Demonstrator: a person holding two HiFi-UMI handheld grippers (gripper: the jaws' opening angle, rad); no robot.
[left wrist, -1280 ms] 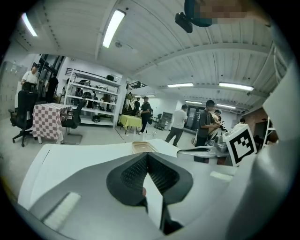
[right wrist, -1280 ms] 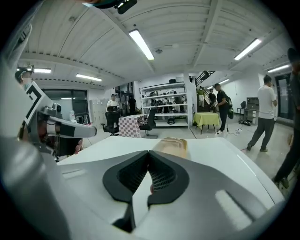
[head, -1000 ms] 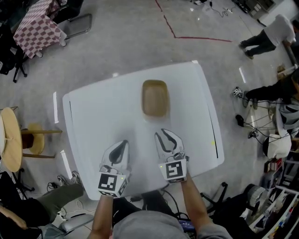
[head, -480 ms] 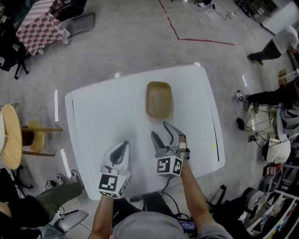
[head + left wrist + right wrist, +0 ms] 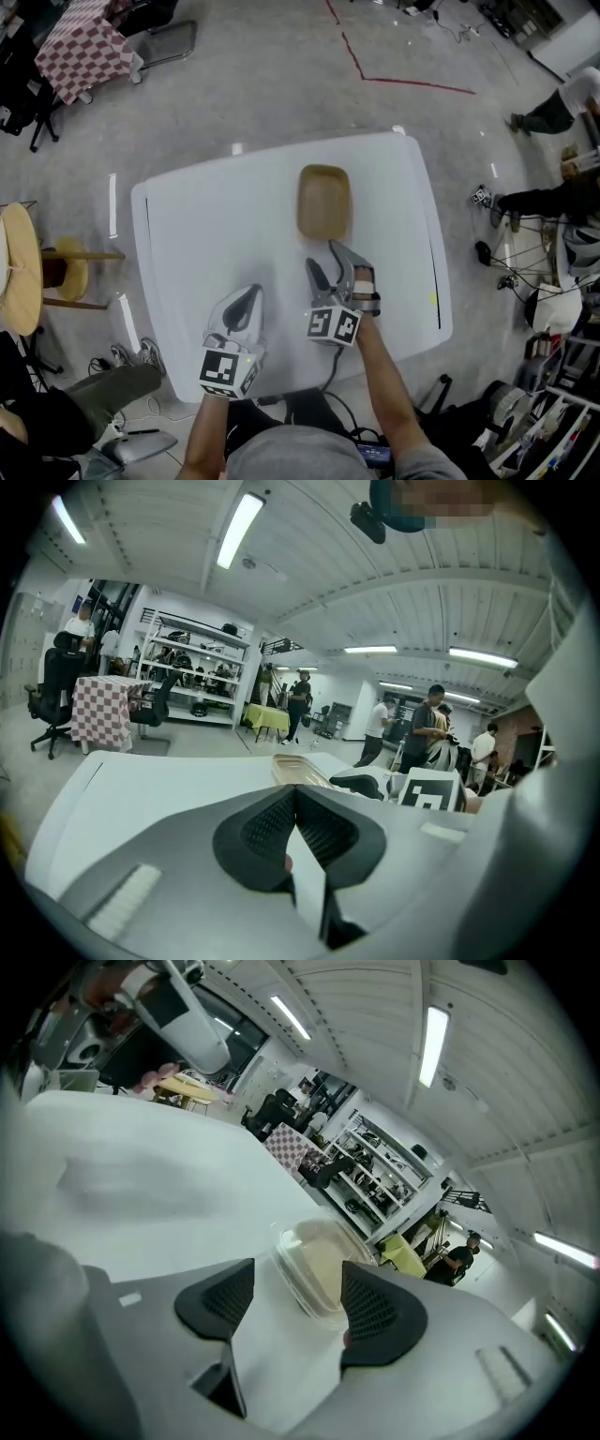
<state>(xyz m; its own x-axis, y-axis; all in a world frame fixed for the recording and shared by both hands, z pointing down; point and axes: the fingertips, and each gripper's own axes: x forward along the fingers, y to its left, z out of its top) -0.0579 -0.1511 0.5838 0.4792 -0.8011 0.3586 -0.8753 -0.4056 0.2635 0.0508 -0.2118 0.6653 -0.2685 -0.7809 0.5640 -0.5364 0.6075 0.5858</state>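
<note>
Now, right tool spread wide near tan container, left tool clenched shut, empty.

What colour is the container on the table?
Tan, light brown container; clearest in the head view.

"What do the two tools look like?"

"The left gripper and the right gripper are white and grey. Each has a white cube with black square marks. The fingers have black bumpy pads."

"And the person?"

"A grey top, and a thin black cable by the arm."
</note>
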